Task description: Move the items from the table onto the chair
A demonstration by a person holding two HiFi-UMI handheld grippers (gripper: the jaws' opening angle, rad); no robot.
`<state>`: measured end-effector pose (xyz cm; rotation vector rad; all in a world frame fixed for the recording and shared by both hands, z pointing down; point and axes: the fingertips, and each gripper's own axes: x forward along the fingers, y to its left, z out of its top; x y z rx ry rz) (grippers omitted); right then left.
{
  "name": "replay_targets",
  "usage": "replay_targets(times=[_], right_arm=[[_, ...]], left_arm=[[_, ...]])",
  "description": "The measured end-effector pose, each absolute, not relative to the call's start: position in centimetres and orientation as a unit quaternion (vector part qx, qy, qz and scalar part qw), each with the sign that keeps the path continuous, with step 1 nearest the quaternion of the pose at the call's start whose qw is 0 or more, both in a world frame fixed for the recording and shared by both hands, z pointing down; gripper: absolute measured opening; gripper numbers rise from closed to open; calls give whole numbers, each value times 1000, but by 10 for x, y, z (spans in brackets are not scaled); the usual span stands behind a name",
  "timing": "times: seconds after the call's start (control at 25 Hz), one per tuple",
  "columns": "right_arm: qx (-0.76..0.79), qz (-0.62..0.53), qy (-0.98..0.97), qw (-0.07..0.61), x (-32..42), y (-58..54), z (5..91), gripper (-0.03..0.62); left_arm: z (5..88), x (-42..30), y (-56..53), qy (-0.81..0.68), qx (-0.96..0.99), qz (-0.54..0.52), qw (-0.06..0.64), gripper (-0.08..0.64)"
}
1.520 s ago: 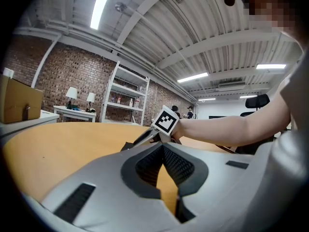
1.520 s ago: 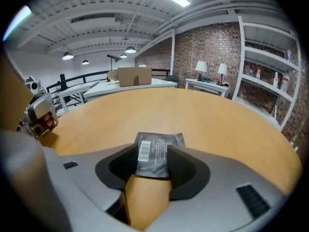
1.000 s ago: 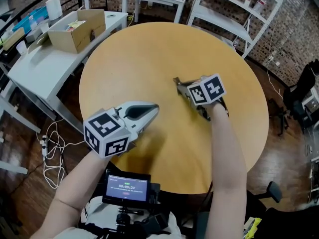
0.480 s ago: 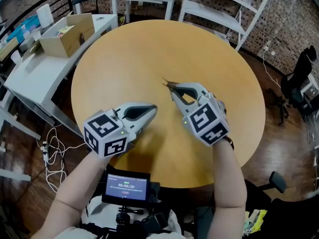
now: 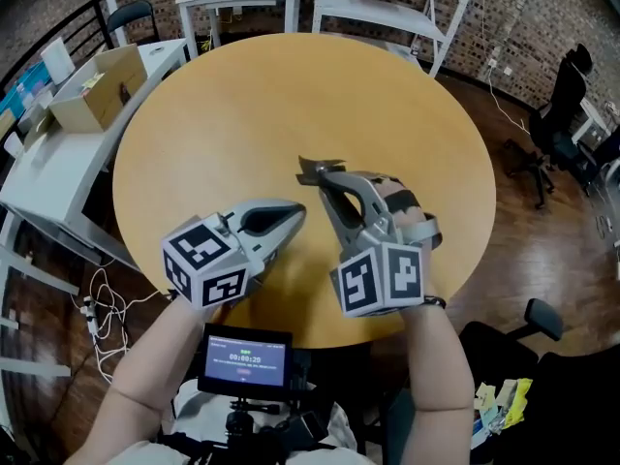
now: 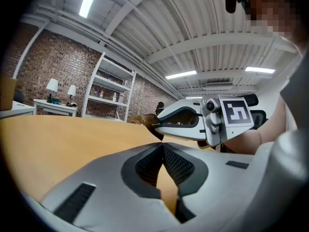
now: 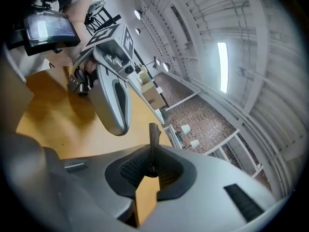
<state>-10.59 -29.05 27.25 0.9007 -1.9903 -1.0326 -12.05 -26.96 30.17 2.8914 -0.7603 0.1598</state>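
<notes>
Item: one thin dark-brown scrap (image 5: 312, 166), flat and ragged at the edge; I cannot tell what it is made of

Location: nipped between the pads of my right gripper (image 5: 325, 179). In the right gripper view it stands edge-on out of the clenched jaws (image 7: 153, 138), most of it poking beyond the tips. It hangs over the round table (image 5: 242, 105), clear of the wood and not yet on any chair

Right gripper: clamped on the scrap. A second ago it lay low by the table top, further out from me. Now it is lifted, rolled over so its marker cube faces the head camera, and drawn in toward my body

Left gripper (image 5: 296, 211): jaws pressed together with nothing in them (image 6: 162, 151), hovering low over the near side of the table just beside the right one. It has slid a little across the table

Table: I see no other loose item on the wood in the head view

Chair: a black office chair (image 5: 567, 95) stands well off on the floor to my right; whether it is the intended one I cannot tell

Reading: the pick-up looks finished and the carry is starting. A pinch this narrow on so light a piece could slip, so the swing out to the chair wants to be smooth, with the jaws kept closed until the scrap is over the seat
</notes>
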Motion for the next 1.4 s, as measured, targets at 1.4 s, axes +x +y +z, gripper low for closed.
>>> replay_targets(times=[1.4], right_arm=[[512, -336, -695, 376, 122, -169, 259, 25]], left_arm=[[298, 122, -156, -42, 995, 77, 44, 11]])
